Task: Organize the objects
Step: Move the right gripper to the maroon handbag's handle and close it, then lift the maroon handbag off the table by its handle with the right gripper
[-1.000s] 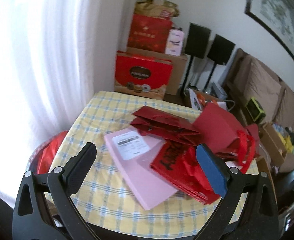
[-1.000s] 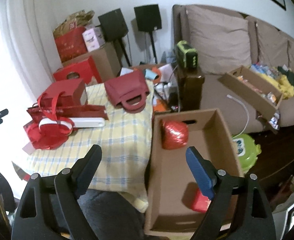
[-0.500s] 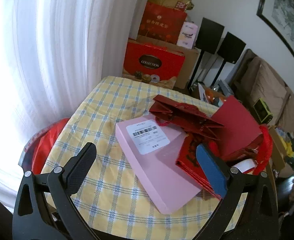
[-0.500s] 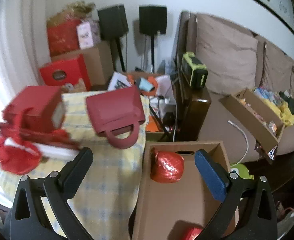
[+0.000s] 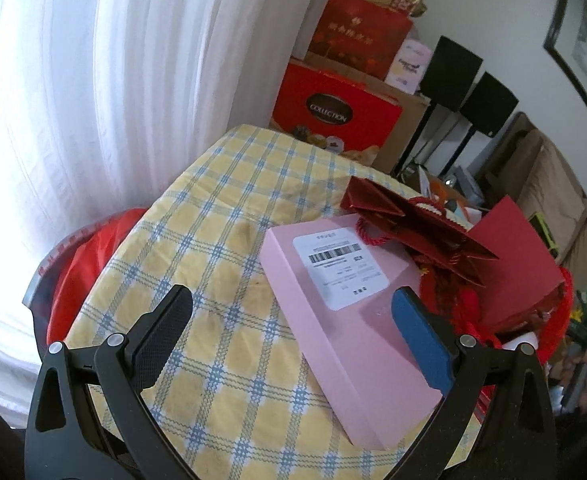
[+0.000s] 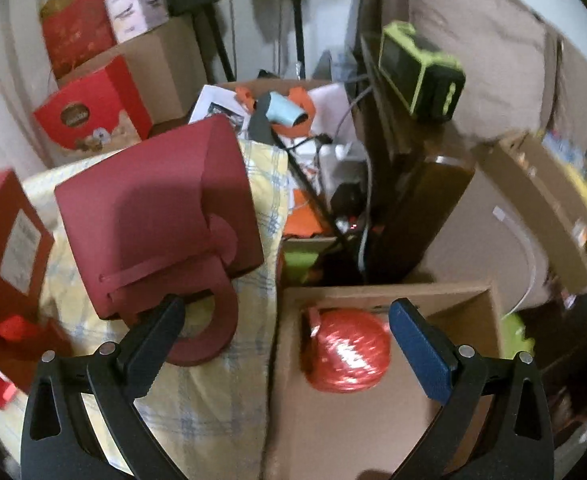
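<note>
A flat pink box (image 5: 345,296) with a white barcode label lies on the yellow checked tablecloth (image 5: 221,240). My left gripper (image 5: 289,304) hangs open just above it, the blue pad over the box's right part, nothing held. Folded red gift bags (image 5: 421,220) lie behind the pink box. In the right wrist view, my right gripper (image 6: 285,314) stands wide open and empty above the table's edge. A dark red box with a loop handle (image 6: 153,216) lies by its left finger. An open cardboard box (image 6: 377,400) with a shiny red ball (image 6: 345,350) sits below its right finger.
A white curtain (image 5: 93,100) hangs left of the table. Red gift boxes (image 5: 333,112) and cardboard cartons stand behind it, with two black speakers (image 5: 469,80). A sofa (image 6: 493,60), a green device (image 6: 421,72) on a dark cabinet and a long cardboard tray (image 6: 545,208) lie to the right.
My left gripper has sunk closer to the pink box. My right gripper has swung left from over the cardboard box toward the dark red handled box, with its jaws spread wider.
</note>
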Available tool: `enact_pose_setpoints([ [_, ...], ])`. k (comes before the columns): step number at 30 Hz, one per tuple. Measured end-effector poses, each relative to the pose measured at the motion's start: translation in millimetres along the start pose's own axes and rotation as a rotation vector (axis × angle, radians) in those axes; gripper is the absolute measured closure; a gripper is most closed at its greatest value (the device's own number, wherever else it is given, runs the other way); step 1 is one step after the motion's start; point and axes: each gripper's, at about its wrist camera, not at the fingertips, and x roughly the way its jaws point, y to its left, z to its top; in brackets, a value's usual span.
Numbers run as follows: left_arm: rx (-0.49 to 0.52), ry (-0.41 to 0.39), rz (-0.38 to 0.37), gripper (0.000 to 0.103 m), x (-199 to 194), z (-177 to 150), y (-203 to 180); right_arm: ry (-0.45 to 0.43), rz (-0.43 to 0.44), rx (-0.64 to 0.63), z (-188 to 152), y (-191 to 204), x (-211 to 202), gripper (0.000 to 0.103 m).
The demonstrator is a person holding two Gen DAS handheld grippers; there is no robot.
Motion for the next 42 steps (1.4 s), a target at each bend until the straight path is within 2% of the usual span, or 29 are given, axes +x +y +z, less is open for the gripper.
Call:
enact_pose_setpoints([
  [5, -0.011, 0.012, -0.005, 0.003, 6, -1, 4, 0.015, 0.051, 0.062, -2, -8, 0, 0.001],
  [10, -0.022, 0.007, -0.011, 0.003, 4, 0, 8, 0.044, 0.082, 0.054, -7, -3, 3, 0.001],
  [15, -0.03, 0.004, -0.014, 0.003, 3, 1, 8, 0.052, 0.114, 0.08, -1, 0, 11, 0.007],
  [17, -0.03, 0.003, -0.016, 0.003, 2, 1, 8, 0.052, 0.116, 0.085, 3, 2, 14, 0.013],
  [18, -0.029, 0.0, -0.016, 0.003, 1, 2, 8, 0.051, 0.123, 0.095, 5, 2, 15, 0.017],
  [20, -0.031, -0.003, -0.015, 0.003, 0, 2, 9, 0.052, 0.124, 0.107, 8, 4, 18, 0.044],
  [21, -0.032, -0.002, -0.017, 0.003, 0, 2, 10, 0.058, 0.126, 0.105, 9, 4, 20, 0.048],
  [23, -0.033, -0.001, -0.015, 0.003, 1, 2, 10, 0.053, 0.161, 0.106, 11, 7, 19, 0.072],
  [25, -0.036, 0.001, -0.015, 0.003, 1, 2, 11, 0.05, 0.173, 0.084, 12, 12, 17, 0.083],
  [29, -0.038, 0.002, -0.016, 0.003, 1, 2, 11, -0.026, 0.061, -0.011, 10, 29, 0, 0.087],
  [36, -0.043, -0.003, -0.017, 0.003, -2, 3, 11, -0.192, -0.043, -0.116, 11, 50, -44, 0.092],
  [42, -0.05, -0.015, -0.041, 0.003, -9, 5, 12, -0.389, -0.233, -0.307, 10, 87, -100, 0.092],
])
